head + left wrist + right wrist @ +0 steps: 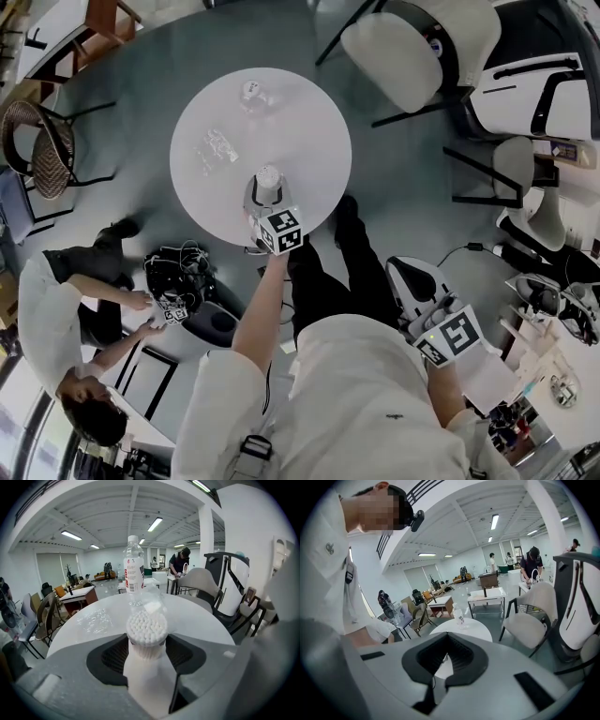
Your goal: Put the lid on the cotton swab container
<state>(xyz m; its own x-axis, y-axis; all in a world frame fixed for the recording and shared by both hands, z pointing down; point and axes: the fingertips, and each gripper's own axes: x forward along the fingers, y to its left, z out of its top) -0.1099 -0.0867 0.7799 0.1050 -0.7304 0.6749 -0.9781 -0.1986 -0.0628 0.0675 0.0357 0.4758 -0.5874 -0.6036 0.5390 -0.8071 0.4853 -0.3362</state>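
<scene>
The cotton swab container (146, 631), squeezed mid-frame by the left gripper (147, 645), should be kept straight up; the right gripper (446, 654) is shut.

i count two grippers in my hands, the left gripper (146, 640) and the right gripper (446, 641); one cotton swab container (146, 627); one water bottle (134, 569); one crumpled clear wrapper (96, 619); one round counter (314, 122).

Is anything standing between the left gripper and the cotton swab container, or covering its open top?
Nothing visible does. The cotton swab container sits between the jaws of the left gripper, and its open top is uncovered.
</scene>
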